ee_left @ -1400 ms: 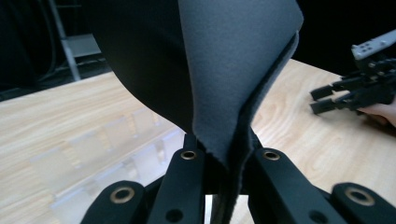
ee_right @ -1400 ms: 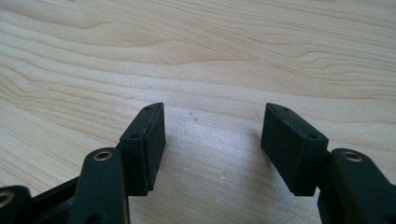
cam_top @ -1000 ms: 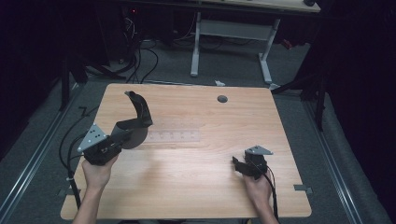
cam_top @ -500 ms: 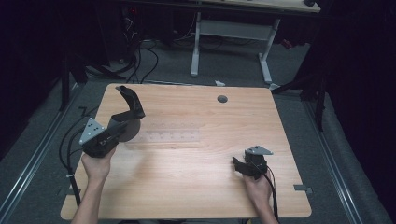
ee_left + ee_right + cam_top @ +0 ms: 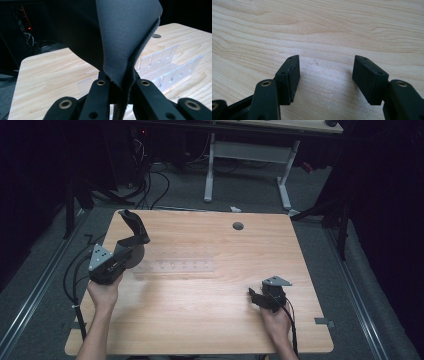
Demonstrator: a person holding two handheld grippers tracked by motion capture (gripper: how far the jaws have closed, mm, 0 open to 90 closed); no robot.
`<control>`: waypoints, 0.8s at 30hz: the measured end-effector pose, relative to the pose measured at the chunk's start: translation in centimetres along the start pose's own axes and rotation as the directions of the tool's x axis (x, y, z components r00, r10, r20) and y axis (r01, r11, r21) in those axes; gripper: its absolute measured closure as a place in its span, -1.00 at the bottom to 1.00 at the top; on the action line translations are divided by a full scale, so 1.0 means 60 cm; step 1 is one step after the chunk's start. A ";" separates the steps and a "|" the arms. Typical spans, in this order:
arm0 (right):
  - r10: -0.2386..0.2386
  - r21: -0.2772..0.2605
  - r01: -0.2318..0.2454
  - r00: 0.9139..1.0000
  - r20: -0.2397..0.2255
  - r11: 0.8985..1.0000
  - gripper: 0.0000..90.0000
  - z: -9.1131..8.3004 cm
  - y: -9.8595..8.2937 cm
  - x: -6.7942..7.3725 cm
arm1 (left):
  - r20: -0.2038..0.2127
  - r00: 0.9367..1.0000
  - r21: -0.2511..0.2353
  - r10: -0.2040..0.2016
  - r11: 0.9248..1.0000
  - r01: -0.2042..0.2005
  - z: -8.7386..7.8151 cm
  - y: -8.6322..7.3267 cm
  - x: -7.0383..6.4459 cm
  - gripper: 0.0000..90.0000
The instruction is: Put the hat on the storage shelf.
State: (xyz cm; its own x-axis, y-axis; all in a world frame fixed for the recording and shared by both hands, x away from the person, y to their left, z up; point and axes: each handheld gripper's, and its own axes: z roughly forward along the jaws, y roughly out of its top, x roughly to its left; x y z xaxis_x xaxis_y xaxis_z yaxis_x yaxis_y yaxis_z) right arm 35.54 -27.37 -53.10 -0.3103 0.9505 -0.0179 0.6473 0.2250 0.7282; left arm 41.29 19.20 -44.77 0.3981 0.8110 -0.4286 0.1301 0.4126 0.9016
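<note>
Two grippers in play. R gripper point(image 5: 256, 296) at table's 5 o'clock, jaws spread wide over bare wood, nothing between them, same spot as 1 s ago. L gripper point(image 5: 131, 246) at 9 o'clock, jaws pinched tight on folded dark grey cloth point(image 5: 134, 225), which stands up off the table point(image 5: 200, 320). Vs 1 s ago: L hand point(image 5: 104, 292) has drawn back toward the left edge and the cloth has gone from drooped over to more upright. Just past it, toward 12, the clear slotted rack point(image 5: 175, 266) lies flat mid-table. Likely next: cloth gets carried to the rack.
</note>
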 end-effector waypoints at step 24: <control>-0.001 -0.001 0.001 1.000 -0.001 1.000 -0.13 0.000 0.000 0.000 | -0.035 0.998 0.036 0.048 0.998 -0.047 0.013 -0.017 0.008 0.92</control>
State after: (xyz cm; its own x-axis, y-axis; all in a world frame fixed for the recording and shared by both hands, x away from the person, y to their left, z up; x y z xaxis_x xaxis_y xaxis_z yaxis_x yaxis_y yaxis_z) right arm 35.53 -27.35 -53.11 -0.3120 0.9499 -0.0180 0.6464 0.2262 0.7287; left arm 42.04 18.85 -45.85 0.3720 0.8439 -0.3866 0.1436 0.3591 0.9222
